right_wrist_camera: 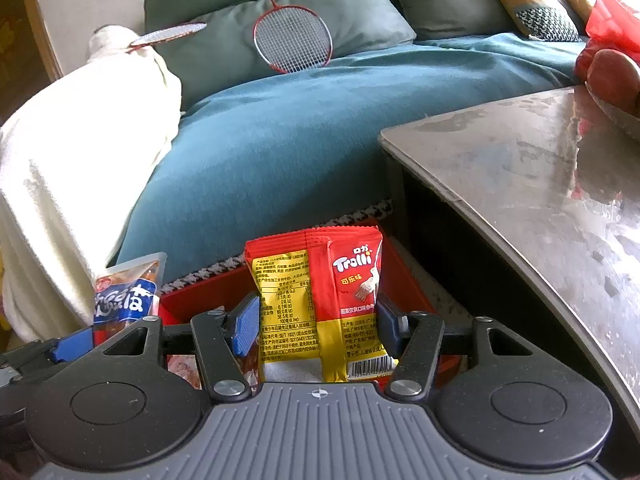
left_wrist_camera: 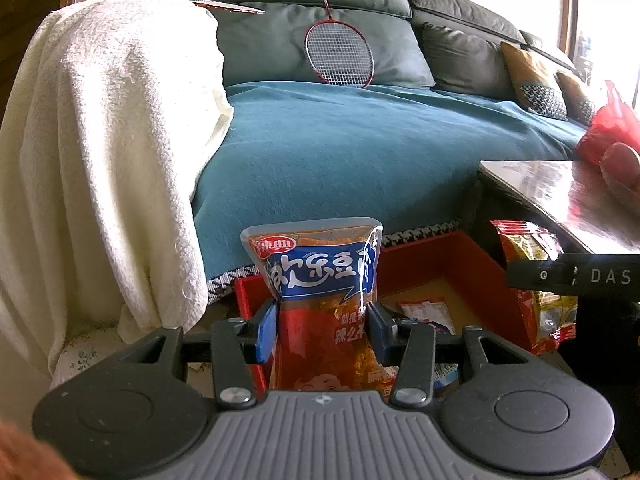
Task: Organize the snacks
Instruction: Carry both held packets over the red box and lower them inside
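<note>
**Both grippers clamp snack packs above the red box**

The orange snack pouch stands upright, pinched by the left gripper. The red-and-yellow candy bag stands pinched in the right gripper. Both hang over the red box. At twelve o'clock lies a teal blanket; at two o'clock, a table.

A grey sofa with a teal cover, white blanket on its arm, rackets against cushions; glossy table at right, daylight on it
</note>
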{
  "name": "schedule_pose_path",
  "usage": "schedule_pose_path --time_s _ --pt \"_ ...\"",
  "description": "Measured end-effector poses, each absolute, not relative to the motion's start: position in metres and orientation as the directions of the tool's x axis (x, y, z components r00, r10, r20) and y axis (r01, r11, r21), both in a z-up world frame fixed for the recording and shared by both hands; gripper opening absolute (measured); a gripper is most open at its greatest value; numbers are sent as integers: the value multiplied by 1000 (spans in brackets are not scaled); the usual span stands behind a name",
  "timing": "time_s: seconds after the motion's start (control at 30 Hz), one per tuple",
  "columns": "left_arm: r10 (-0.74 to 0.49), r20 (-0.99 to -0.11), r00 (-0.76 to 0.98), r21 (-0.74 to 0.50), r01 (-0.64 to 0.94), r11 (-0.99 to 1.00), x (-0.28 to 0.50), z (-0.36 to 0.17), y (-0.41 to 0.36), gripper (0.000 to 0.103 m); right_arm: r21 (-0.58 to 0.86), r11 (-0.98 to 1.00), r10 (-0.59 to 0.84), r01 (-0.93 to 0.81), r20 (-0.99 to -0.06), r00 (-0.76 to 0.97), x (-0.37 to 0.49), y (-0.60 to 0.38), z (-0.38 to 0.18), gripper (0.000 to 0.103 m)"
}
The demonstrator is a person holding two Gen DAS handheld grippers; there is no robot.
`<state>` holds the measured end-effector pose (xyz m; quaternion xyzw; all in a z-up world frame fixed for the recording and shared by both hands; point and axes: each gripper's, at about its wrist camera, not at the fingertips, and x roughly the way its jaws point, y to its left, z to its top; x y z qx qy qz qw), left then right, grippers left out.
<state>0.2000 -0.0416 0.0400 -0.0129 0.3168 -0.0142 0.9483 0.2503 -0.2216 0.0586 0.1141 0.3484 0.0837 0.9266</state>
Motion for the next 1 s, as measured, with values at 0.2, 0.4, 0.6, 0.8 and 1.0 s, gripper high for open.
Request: schedule_pose_path --time_s 0.2,0.4,0.6,0.8,1.0 --pt "-24 -594 804 -27 9 1000 206 40 -42 39 258 962 234 -86 -627 743 253 -221 58 66" --pt "-9 -597 802 -17 -1 1000 213 38 -42 39 256 961 249 -107 -623 742 259 -219 54 66" --pt "12 -608 794 3 -13 1000 223 30 -48 39 261 960 250 -100 -639 727 270 -219 46 66" --pt "20 -622 783 19 -11 1000 231 27 -51 39 271 958 252 -92 -648 719 276 -220 45 66" --pt "27 -625 780 22 -18 1000 237 25 -50 39 272 959 249 -85 -652 716 280 -221 41 66"
